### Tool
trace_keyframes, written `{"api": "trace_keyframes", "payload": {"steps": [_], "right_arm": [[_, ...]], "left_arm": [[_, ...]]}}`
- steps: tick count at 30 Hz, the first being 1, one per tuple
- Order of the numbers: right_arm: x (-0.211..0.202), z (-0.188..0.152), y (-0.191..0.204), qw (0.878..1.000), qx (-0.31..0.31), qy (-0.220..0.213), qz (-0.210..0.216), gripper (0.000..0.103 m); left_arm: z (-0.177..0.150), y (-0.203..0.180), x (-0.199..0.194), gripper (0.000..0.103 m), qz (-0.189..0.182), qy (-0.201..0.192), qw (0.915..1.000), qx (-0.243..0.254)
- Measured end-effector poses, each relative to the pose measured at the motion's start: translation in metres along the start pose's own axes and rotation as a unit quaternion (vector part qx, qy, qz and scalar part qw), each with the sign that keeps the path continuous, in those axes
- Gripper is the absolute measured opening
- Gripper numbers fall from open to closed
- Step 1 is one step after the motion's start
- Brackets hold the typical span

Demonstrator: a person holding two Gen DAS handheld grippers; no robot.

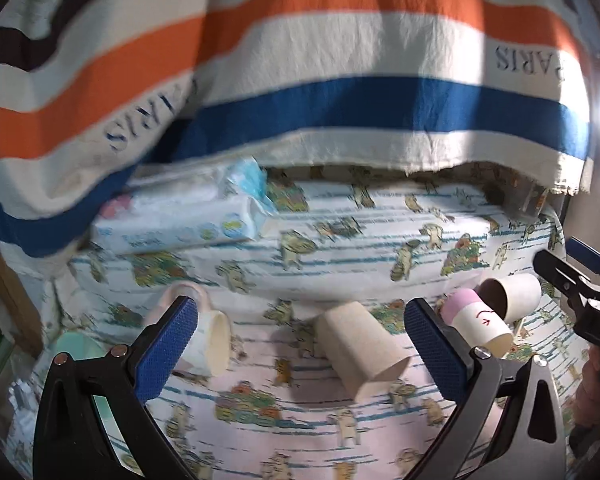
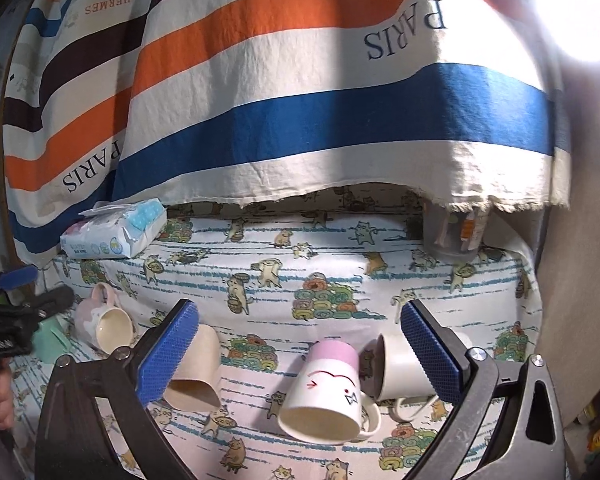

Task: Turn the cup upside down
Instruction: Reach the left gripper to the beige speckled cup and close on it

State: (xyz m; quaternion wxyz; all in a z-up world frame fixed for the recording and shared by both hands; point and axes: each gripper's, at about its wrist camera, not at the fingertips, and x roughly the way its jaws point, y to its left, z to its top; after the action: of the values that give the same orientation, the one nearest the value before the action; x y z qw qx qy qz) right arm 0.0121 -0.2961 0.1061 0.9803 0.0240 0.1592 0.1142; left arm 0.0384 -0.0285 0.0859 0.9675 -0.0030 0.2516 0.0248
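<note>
Both hand-held grippers, left (image 1: 300, 344) and right (image 2: 298, 350), hover level with jaws spread, holding nothing. The pink-topped cup (image 2: 326, 394) lies on its side on the bench (image 2: 340, 264), seemingly touching a white cup (image 2: 400, 368).

Surface: raised platform covered by a cat-print sheet (image 2: 340, 248), with a lower front level in the same print. Upper level: tissue pack (image 2: 114, 234) at back left; clear container (image 2: 454, 236) at back right, partly under the hanging striped cloth. Lower level, all on their sides: pink mug (image 2: 104, 318) at left; beige cup (image 2: 196, 376); pink-topped mug (image 2: 326, 392) with a drawn face; white mug (image 2: 400, 368) touching it, dark inside. Mint-green item (image 2: 52, 340) at far left, unclear.
</note>
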Motion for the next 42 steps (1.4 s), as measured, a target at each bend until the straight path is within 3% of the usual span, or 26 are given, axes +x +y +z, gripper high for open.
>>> {"api": "trace_keyframes", "payload": {"steps": [2, 4, 5, 10, 14, 20, 25, 27, 30, 32, 34, 42], "right_arm": [[0.008, 0.006, 0.001, 1.000, 0.000, 0.006, 0.007, 0.091], [0.021, 0.009, 0.001, 1.000, -0.001, 0.019, 0.018, 0.086], [0.026, 0.010, 0.001, 0.999, 0.001, 0.027, 0.018, 0.081], [0.061, -0.001, -0.005, 0.997, 0.012, 0.073, 0.026, 0.078], [0.079, -0.013, -0.008, 0.996, 0.002, 0.088, 0.007, 0.073], [0.095, -0.026, 0.000, 0.994, -0.036, 0.104, -0.006, 0.067], [0.104, -0.038, 0.005, 0.992, -0.054, 0.113, -0.020, 0.064], [0.108, -0.041, 0.006, 0.991, -0.060, 0.119, -0.025, 0.057], [0.112, -0.044, 0.006, 0.990, -0.062, 0.126, -0.026, 0.057], [0.114, -0.046, 0.005, 0.989, -0.063, 0.128, -0.027, 0.057], [0.114, -0.046, 0.004, 0.989, -0.064, 0.130, -0.027, 0.057], [0.114, -0.047, 0.006, 0.989, -0.069, 0.126, -0.033, 0.057]], "left_arm": [[0.002, -0.005, 0.016, 0.102, -0.026, 0.033, 0.9990, -0.015], [0.001, -0.010, 0.030, 0.092, -0.047, 0.066, 0.9963, -0.030], [0.001, -0.014, 0.038, 0.092, -0.046, 0.079, 0.9953, -0.033], [-0.001, -0.025, 0.079, 0.092, -0.031, 0.132, 0.9895, -0.051], [-0.008, -0.027, 0.115, 0.092, -0.035, 0.192, 0.9770, -0.086], [-0.023, -0.031, 0.148, 0.092, -0.023, 0.238, 0.9643, -0.114], [-0.033, -0.039, 0.164, 0.092, -0.005, 0.258, 0.9609, -0.102], [-0.036, -0.042, 0.168, 0.092, -0.003, 0.265, 0.9591, -0.099], [-0.040, -0.046, 0.172, 0.092, 0.006, 0.267, 0.9591, -0.094], [-0.042, -0.050, 0.177, 0.088, 0.005, 0.270, 0.9582, -0.095], [-0.043, -0.051, 0.177, 0.077, -0.002, 0.276, 0.9560, -0.101], [-0.046, -0.052, 0.159, 0.067, -0.010, 0.265, 0.9589, -0.100]]}}
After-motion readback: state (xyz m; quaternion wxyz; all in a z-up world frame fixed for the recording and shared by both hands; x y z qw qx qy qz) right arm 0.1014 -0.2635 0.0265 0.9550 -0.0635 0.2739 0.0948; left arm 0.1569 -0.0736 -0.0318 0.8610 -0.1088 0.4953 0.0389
